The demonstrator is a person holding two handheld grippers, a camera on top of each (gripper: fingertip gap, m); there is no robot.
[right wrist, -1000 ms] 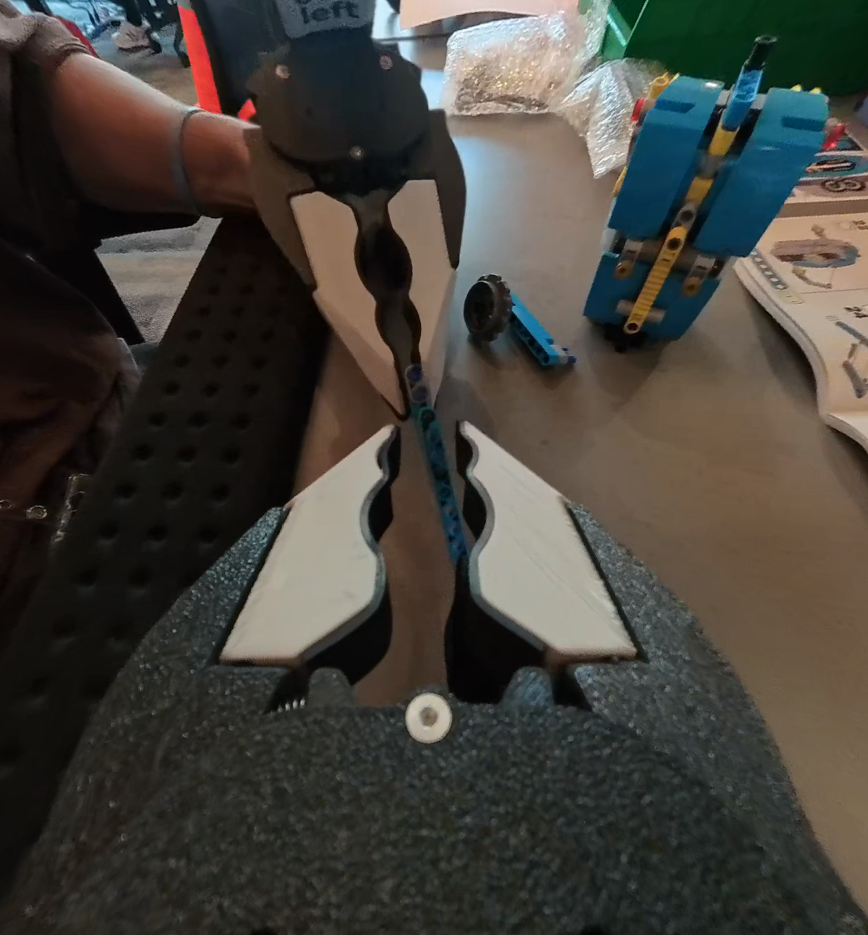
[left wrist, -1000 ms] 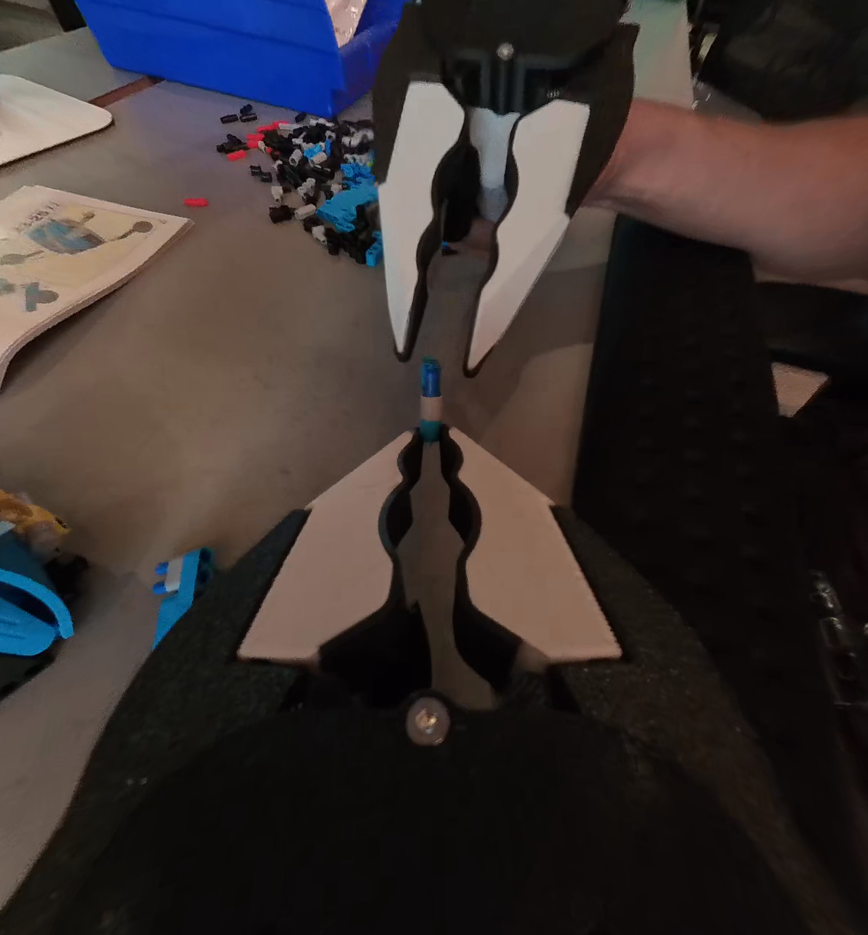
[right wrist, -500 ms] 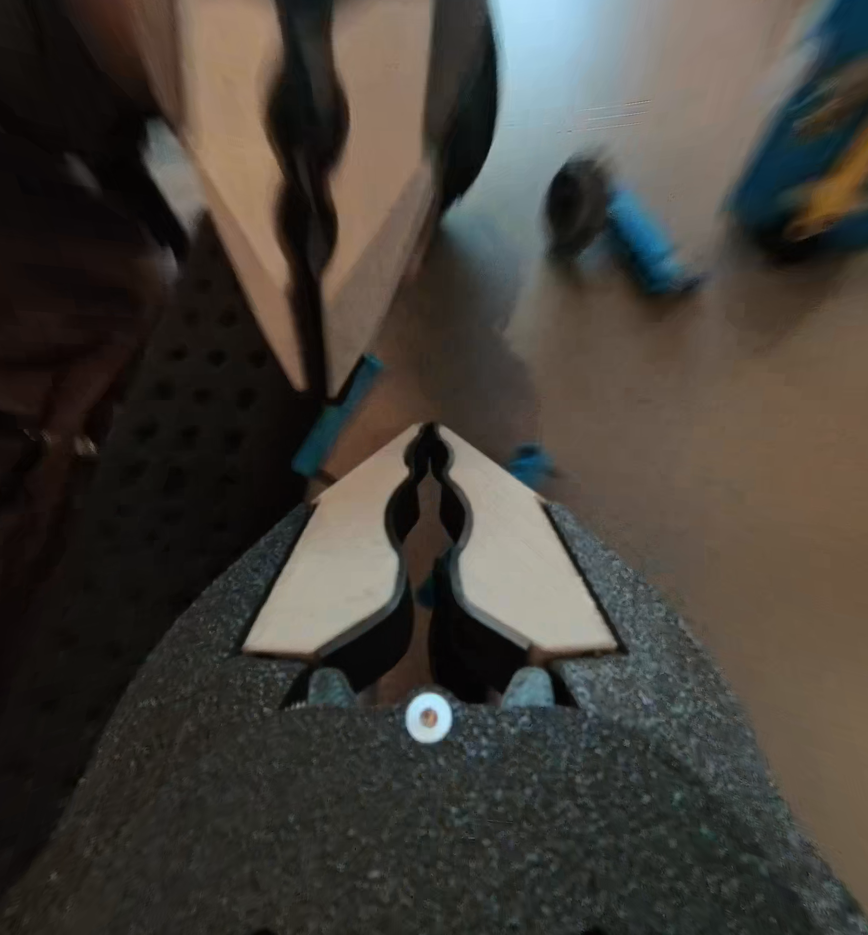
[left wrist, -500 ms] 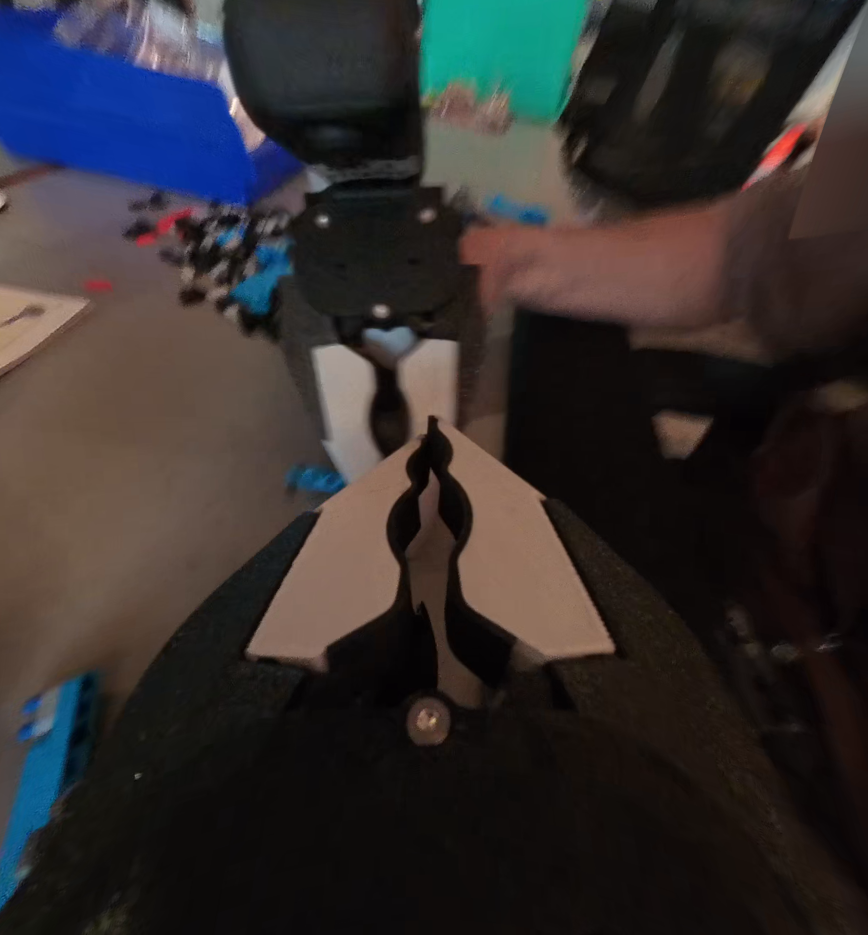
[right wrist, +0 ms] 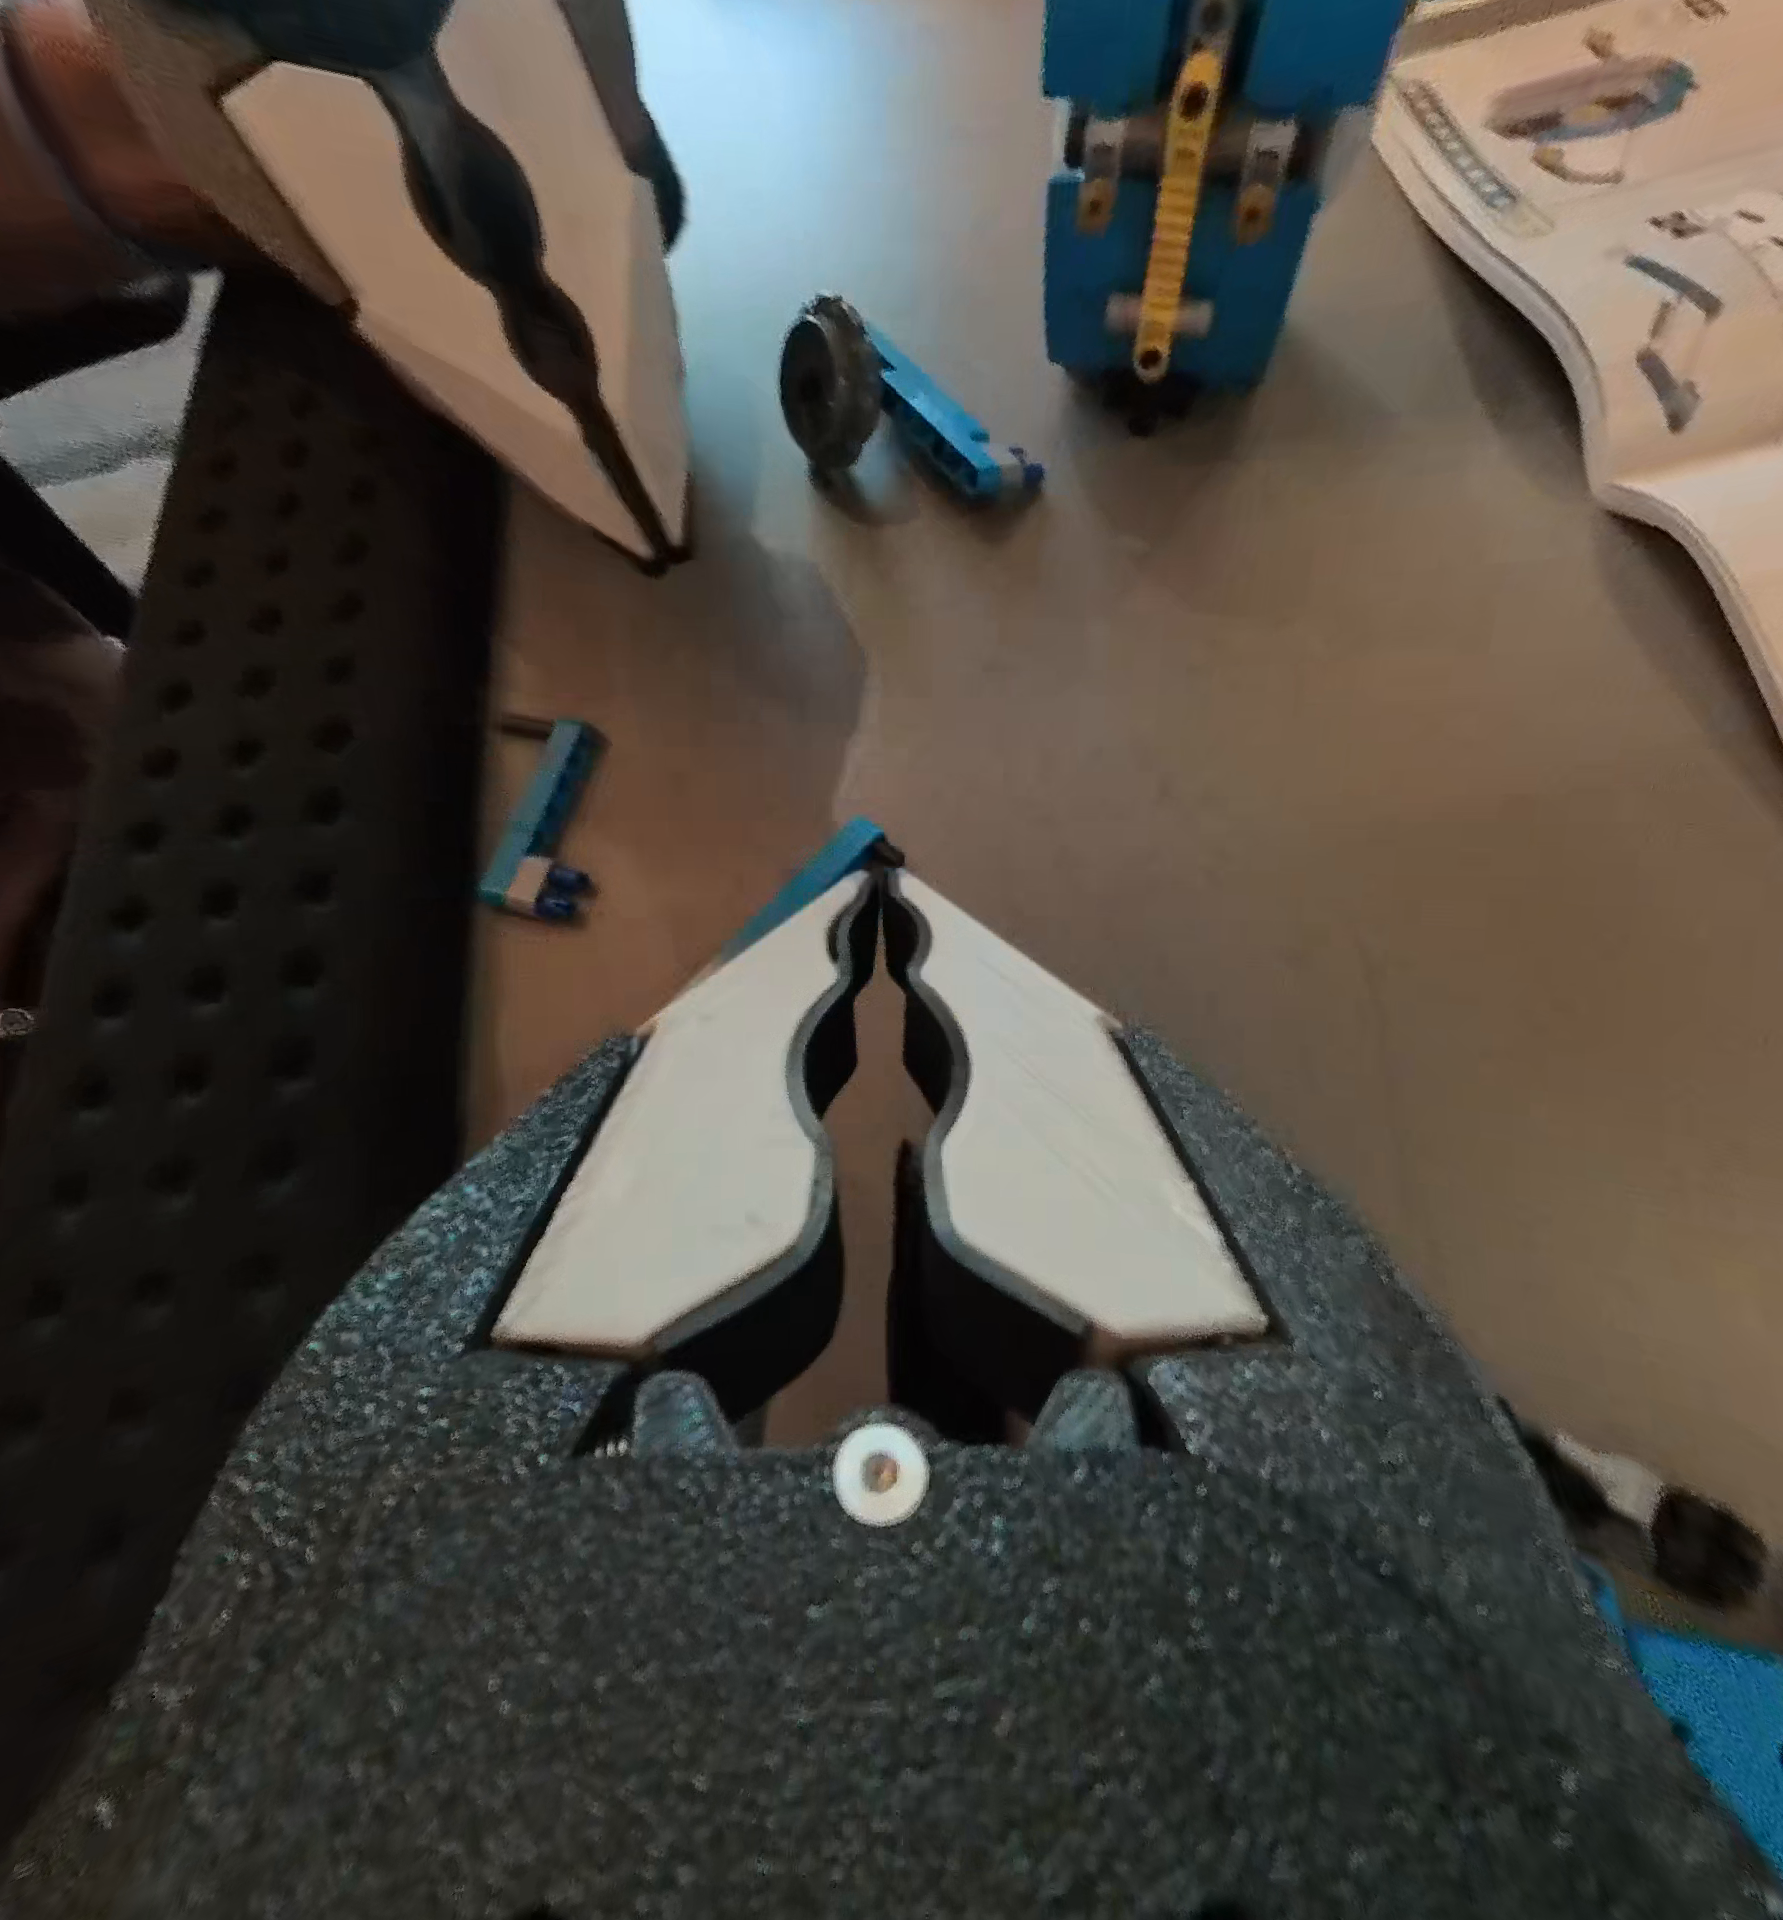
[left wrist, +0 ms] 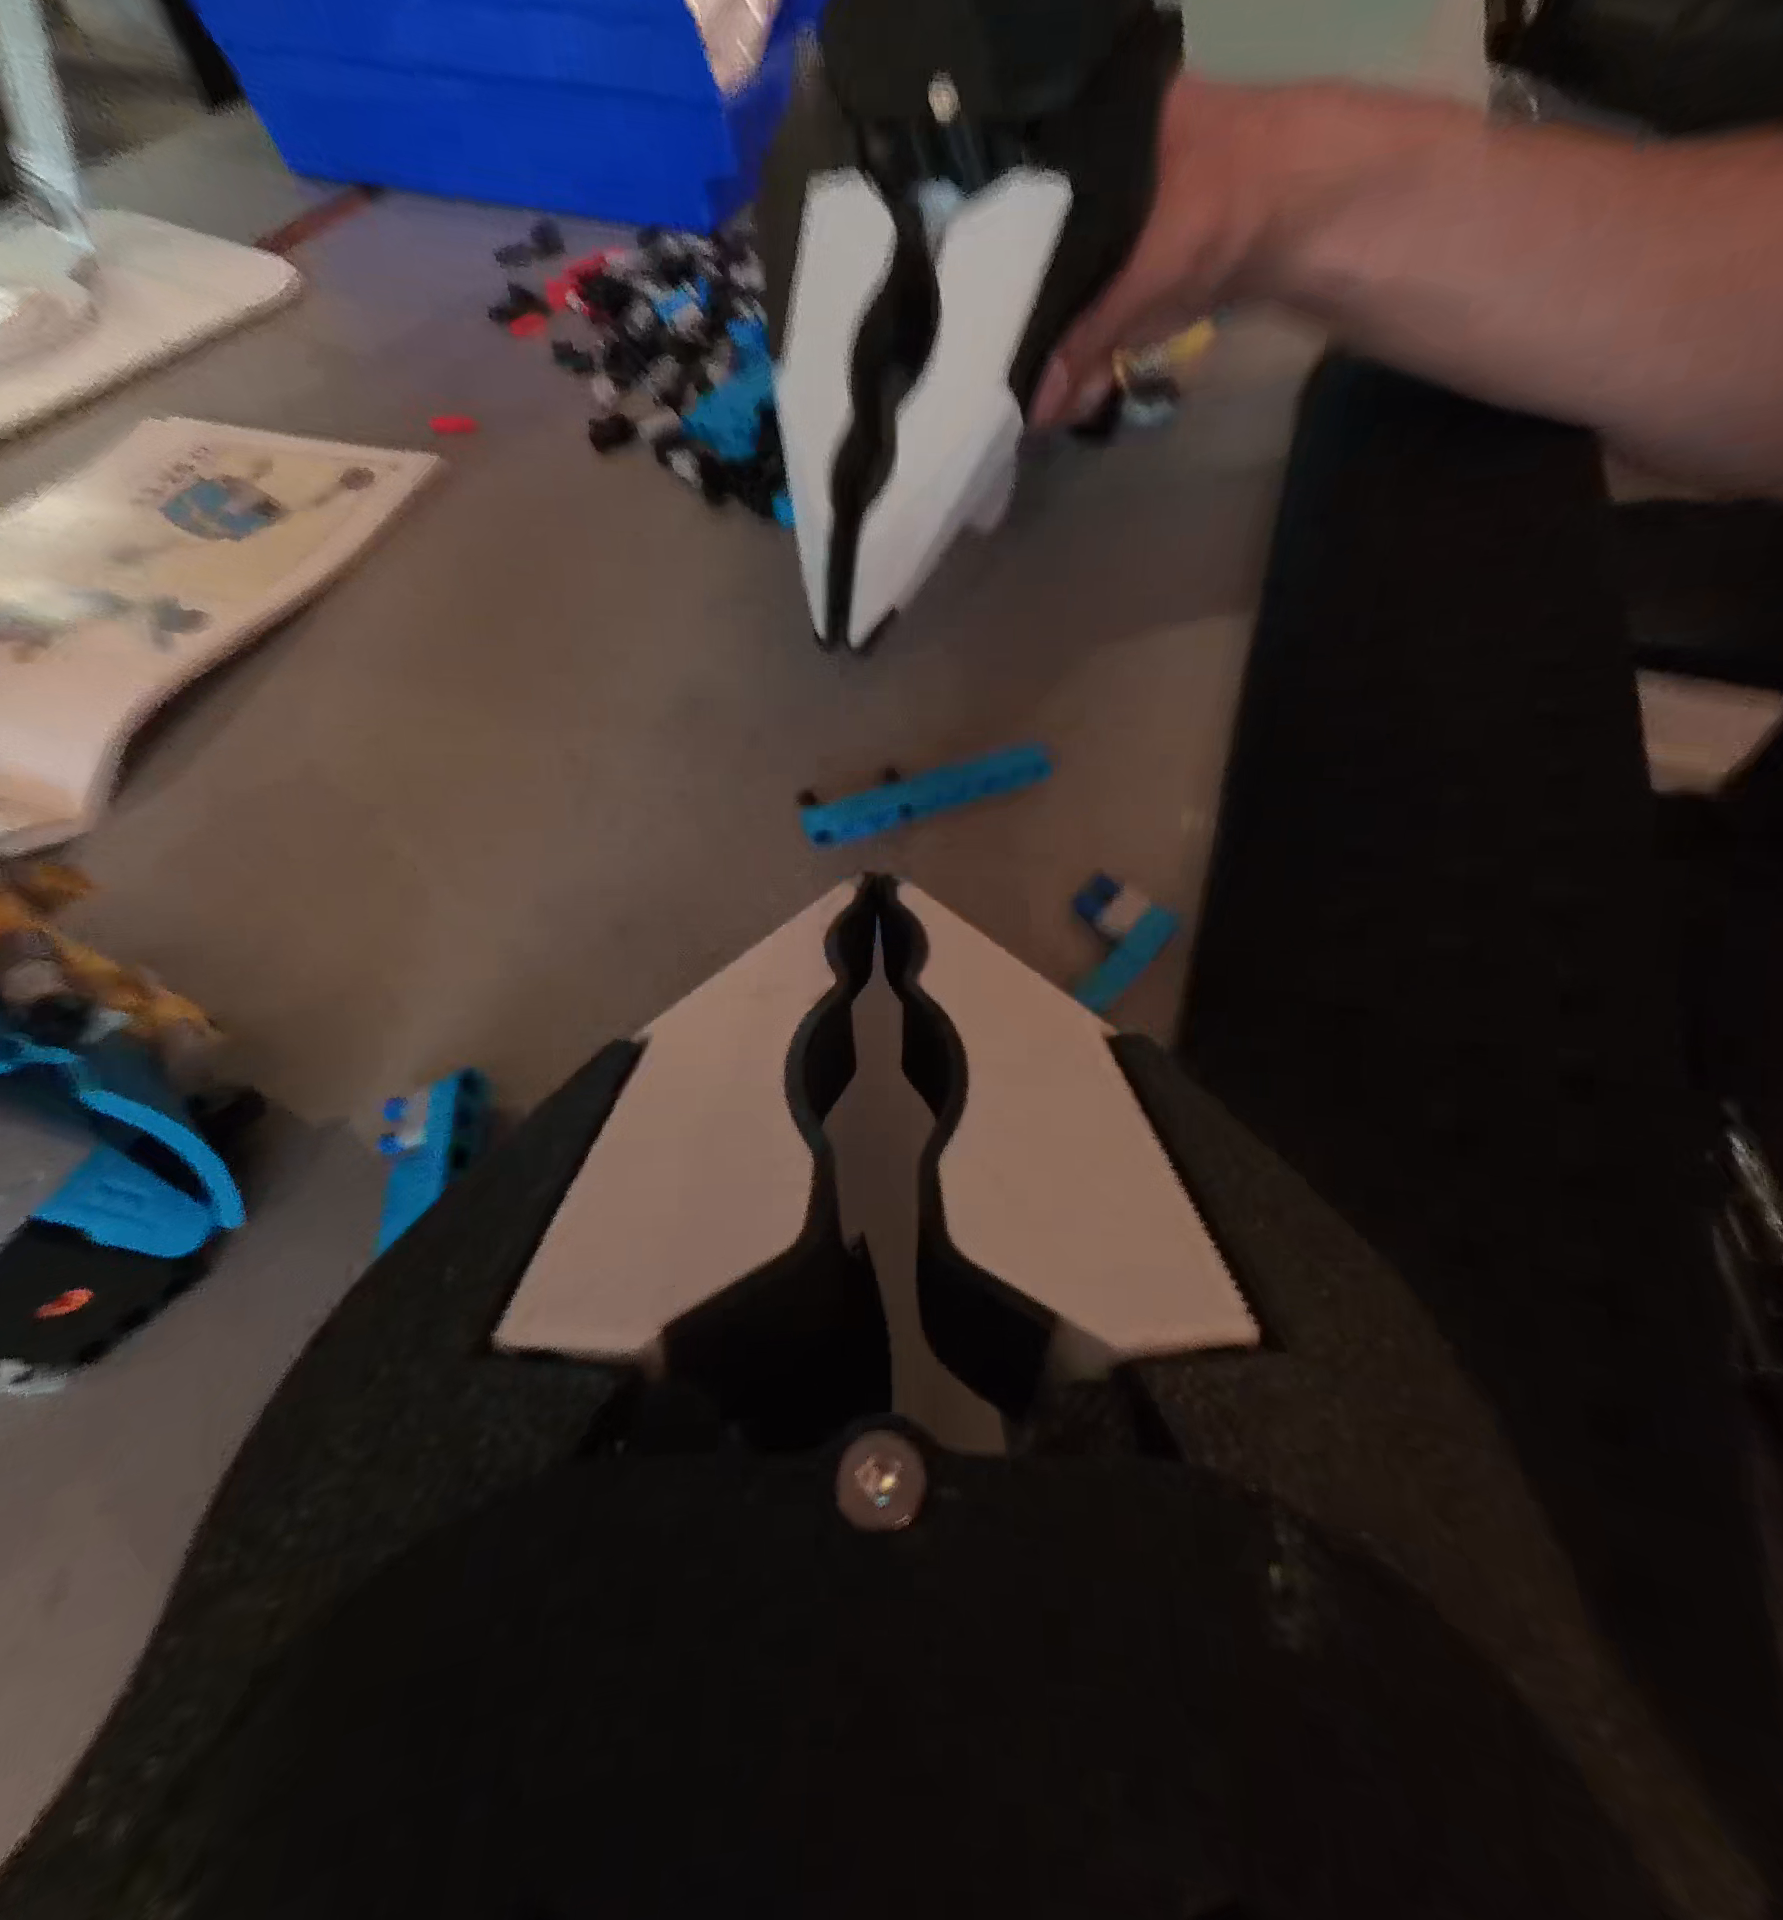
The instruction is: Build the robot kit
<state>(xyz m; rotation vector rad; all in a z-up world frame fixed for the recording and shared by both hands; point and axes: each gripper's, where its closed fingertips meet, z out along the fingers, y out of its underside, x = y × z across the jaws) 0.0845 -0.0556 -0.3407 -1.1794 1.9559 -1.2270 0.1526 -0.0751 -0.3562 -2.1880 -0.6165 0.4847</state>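
A long blue beam (left wrist: 923,792) with small black pins lies loose on the grey table (left wrist: 554,727), between the two grippers. My left gripper (left wrist: 874,883) is shut and empty, its tips just short of the beam. My right gripper (right wrist: 879,878) is shut and empty and hovers over the beam (right wrist: 819,868), which shows partly from under its left finger. In the left wrist view the right gripper (left wrist: 845,636) hangs tip-down above the table, held by a hand. In the right wrist view the left gripper (right wrist: 663,551) is shut at upper left.
A short blue and white piece (left wrist: 1126,930) lies by a black perforated chair (left wrist: 1406,831). A wheel on a blue beam (right wrist: 897,405), a blue and yellow model (right wrist: 1178,208) and an open booklet (right wrist: 1645,312) lie beyond. A pile of small parts (left wrist: 658,343) sits before a blue bin (left wrist: 513,94). The left gripper's tips are roughly 8 cm from the right gripper's.
The left gripper held the blue beam up with the open right gripper around it. The beam has dropped to the table. Both grippers are now shut and empty and have moved apart.
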